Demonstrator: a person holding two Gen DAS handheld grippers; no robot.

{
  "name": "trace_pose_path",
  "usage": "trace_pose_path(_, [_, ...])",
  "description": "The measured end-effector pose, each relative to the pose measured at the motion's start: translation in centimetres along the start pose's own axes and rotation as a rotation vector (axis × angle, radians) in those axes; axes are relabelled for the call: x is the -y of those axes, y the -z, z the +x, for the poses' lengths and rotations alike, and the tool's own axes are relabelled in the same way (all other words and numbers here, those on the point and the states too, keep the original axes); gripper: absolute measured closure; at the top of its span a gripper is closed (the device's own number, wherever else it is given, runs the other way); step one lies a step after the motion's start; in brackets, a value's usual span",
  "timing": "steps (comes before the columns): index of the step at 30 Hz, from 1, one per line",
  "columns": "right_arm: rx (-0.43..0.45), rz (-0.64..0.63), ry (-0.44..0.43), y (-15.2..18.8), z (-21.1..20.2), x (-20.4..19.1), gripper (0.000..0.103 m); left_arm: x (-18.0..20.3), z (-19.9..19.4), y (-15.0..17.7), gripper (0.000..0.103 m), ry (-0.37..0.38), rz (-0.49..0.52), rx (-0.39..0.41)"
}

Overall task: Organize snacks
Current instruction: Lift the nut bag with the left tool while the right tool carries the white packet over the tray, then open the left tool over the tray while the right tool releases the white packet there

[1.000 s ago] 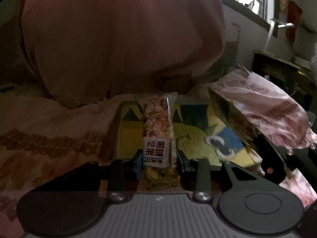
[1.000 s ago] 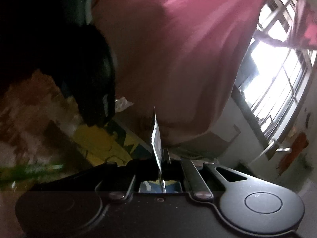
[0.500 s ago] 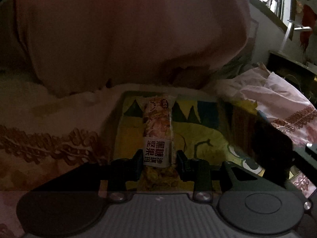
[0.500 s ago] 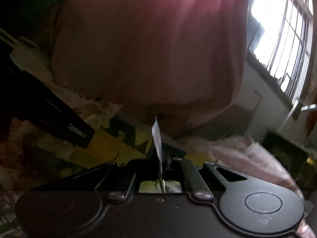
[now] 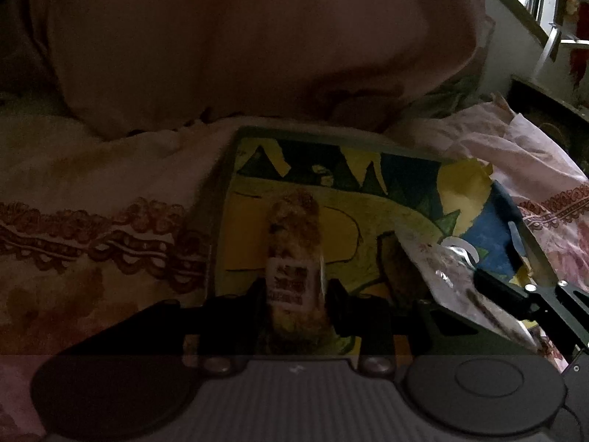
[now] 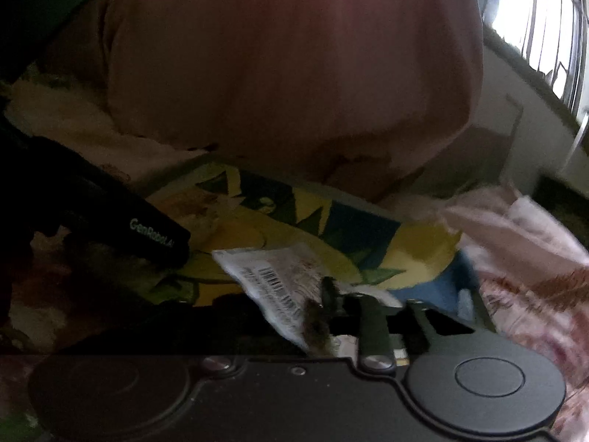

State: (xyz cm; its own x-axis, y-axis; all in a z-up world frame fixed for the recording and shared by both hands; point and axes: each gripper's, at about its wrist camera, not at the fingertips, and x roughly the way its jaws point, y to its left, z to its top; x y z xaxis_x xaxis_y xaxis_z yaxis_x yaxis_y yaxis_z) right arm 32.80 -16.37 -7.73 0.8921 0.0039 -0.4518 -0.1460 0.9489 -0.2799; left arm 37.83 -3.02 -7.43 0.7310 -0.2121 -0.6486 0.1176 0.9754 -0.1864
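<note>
A nut bar (image 5: pixel 294 250) in a clear wrapper with a white label lies between the pads of my left gripper (image 5: pixel 296 294), low over a picture tray (image 5: pixel 331 136) painted yellow, green and blue. The jaws are opening, but the pads still touch the bar's sides. A white snack packet (image 6: pixel 272 276) with a barcode lies flat on the tray (image 6: pixel 176 173). My right gripper (image 6: pixel 279 294) is around its near end with jaws opening and not pressing it. From the left wrist view the packet (image 5: pixel 441 276) lies right of the bar, with the right gripper's fingers (image 5: pixel 497 291) beside it.
A person in a pink garment (image 5: pixel 257 37) sits just behind the tray. Patterned bedding (image 5: pixel 92 239) surrounds the tray on the left and right. A barred window (image 6: pixel 545 18) is at the upper right. The left gripper's fingers (image 6: pixel 154 235) reach in over the tray's left part.
The right gripper held the packet upright and edge-on; now its jaws have parted and the packet lies flat on the tray. The left gripper came down over the tray with the bar.
</note>
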Motion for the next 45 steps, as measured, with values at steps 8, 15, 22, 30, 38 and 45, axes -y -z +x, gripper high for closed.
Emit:
trace_pose_path(8, [-0.044,0.086,-0.075,-0.7,-0.9,1.1,0.015,-0.3,-3.0,-0.8,0.035,-0.019,-0.007,0.047])
trace_pose_path(15, [-0.126,0.195,-0.154,-2.3,-1.5,2.5,0.004,-0.6,-5.8,-1.2,0.026,-0.041,-0.008,0.077])
trace_pose_path(22, [-0.125,0.277,-0.222,-3.3,-2.6,3.5,0.001,-1.9,-8.6,-1.2,0.019,-0.080,-0.044,0.091])
trace_pose_path(30, [-0.142,0.398,-0.276,-3.2,-2.7,4.3,0.001,-2.8,-11.4,-0.9,0.015,-0.125,-0.039,0.120])
trace_pose_path(38, [-0.082,0.436,-0.286,-4.1,-5.6,5.4,0.001,-2.6,-14.2,0.6,0.013,-0.140,-0.019,0.120])
trace_pose_path(45, [-0.018,0.416,-0.252,-4.1,-10.8,7.0,0.001,-1.3,-17.7,2.3,0.007,-0.127,0.020,0.158])
